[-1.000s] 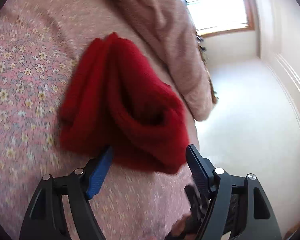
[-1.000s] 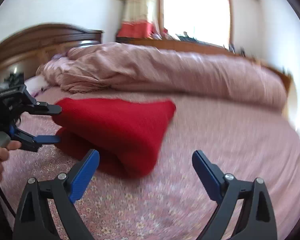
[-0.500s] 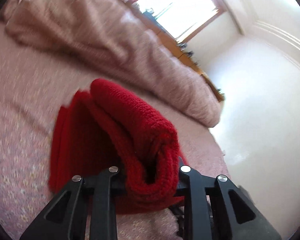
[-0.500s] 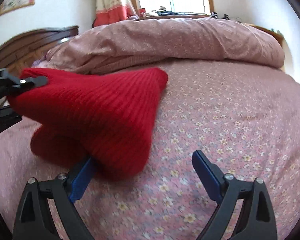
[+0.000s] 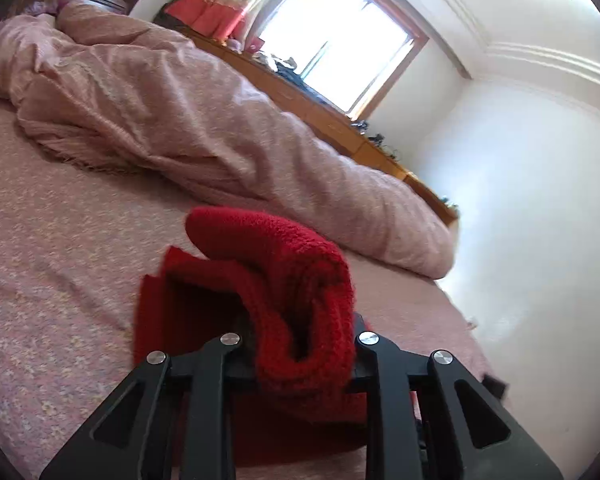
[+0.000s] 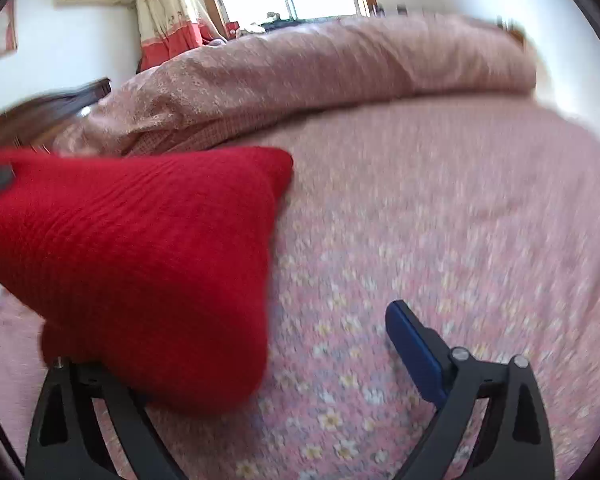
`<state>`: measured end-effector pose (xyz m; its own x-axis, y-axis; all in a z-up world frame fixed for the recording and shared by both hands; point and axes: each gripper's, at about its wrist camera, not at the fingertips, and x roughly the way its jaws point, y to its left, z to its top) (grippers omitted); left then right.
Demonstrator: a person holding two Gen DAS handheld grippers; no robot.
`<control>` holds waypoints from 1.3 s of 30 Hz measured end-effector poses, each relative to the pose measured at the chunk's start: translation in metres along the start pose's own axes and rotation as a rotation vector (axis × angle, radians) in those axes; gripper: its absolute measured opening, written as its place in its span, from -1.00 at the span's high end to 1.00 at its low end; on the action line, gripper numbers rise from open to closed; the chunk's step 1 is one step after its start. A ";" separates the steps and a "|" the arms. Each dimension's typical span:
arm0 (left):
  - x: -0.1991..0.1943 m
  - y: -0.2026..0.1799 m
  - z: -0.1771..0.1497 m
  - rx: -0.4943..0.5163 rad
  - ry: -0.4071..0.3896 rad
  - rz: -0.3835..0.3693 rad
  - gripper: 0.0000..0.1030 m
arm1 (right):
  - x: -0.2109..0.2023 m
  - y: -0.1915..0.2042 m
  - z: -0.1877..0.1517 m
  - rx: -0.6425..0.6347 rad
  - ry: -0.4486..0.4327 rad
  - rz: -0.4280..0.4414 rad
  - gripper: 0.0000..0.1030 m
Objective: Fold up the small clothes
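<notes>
A red knitted garment [image 5: 268, 272] lies folded on the pink floral bedsheet [image 5: 52, 272]. My left gripper [image 5: 300, 344] is shut on a thick folded edge of it and holds that edge raised above the bed. In the right wrist view the same red garment [image 6: 140, 248] fills the left half, lifted at its left end, and its lower corner covers the left finger. My right gripper [image 6: 268, 344] is open with the blue pad of its right finger [image 6: 412, 344] over bare sheet, beside the garment's lower corner.
A rumpled pink duvet [image 5: 204, 120] lies along the far side of the bed, also in the right wrist view [image 6: 340, 68]. A wooden headboard [image 6: 40, 108] is at the left. A window [image 5: 340, 44] and white wall are behind. The bed's edge [image 5: 460, 320] is to the right.
My left gripper has closed on the red garment's folded edge and lifted it. My right gripper has moved closer to the garment, whose corner now covers its left finger.
</notes>
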<state>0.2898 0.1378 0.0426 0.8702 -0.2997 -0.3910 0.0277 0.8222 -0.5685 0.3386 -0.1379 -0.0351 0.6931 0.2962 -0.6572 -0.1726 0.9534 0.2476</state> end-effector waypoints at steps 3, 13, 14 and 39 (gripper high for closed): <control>0.002 0.011 -0.015 0.014 0.032 0.047 0.69 | -0.002 -0.009 -0.006 0.014 0.027 0.030 -0.89; -0.005 0.040 -0.054 -0.046 0.136 0.154 0.67 | -0.028 -0.012 -0.030 -0.097 0.101 -0.025 -0.89; -0.006 0.038 -0.054 -0.030 0.131 0.165 0.67 | -0.030 -0.014 -0.032 -0.098 0.110 -0.031 -0.89; 0.002 0.052 -0.039 -0.079 0.198 0.151 0.46 | -0.094 0.051 -0.045 -0.525 -0.158 -0.004 -0.29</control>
<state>0.2744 0.1613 -0.0159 0.7481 -0.2717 -0.6055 -0.1406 0.8267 -0.5447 0.2330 -0.1146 0.0077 0.7842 0.3192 -0.5322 -0.4681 0.8672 -0.1696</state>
